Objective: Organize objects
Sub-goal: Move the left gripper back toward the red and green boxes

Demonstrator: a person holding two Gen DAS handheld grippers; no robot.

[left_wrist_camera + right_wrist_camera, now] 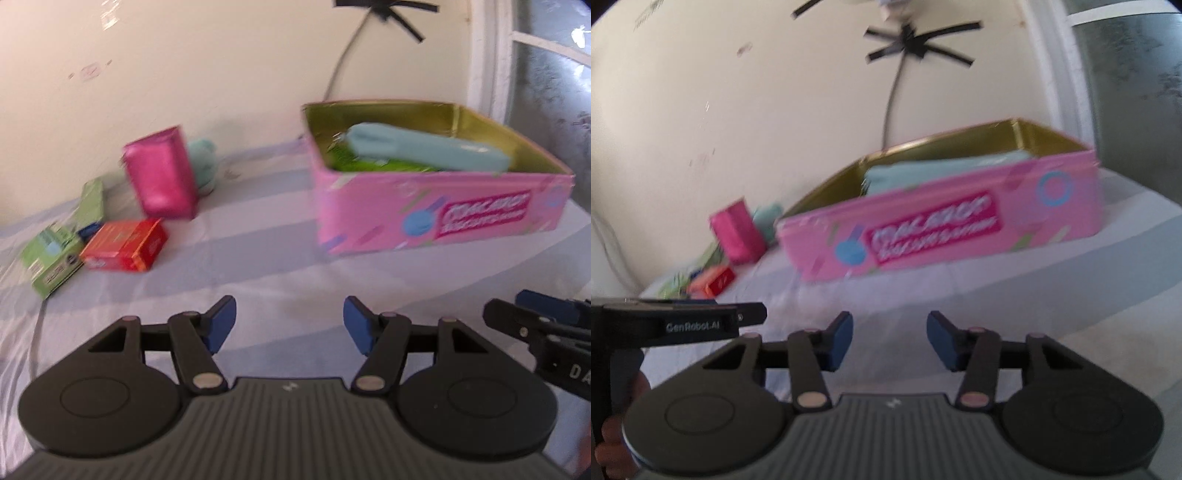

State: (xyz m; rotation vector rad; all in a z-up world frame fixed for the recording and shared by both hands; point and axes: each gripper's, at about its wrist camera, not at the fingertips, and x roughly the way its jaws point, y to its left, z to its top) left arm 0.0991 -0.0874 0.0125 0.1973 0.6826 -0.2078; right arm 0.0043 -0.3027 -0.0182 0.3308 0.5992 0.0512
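A pink open tin (436, 218) with a gold inside stands on the striped cloth at the right. It holds a light blue case (424, 151) lying over green packets (365, 162). To its left stand a magenta pouch (160, 173), a teal object (203, 162) behind it, a red box (123, 245) and green boxes (51, 262). My left gripper (290, 326) is open and empty, low over the cloth in front of the tin. My right gripper (890, 341) is open and empty, facing the tin (942, 229).
The cream wall runs close behind the objects, with a grey cable (340, 62) taped to it. A white window frame (491, 55) stands at the right. My right gripper shows at the right edge of the left wrist view (543, 325). The left gripper's body shows in the right wrist view (676, 325).
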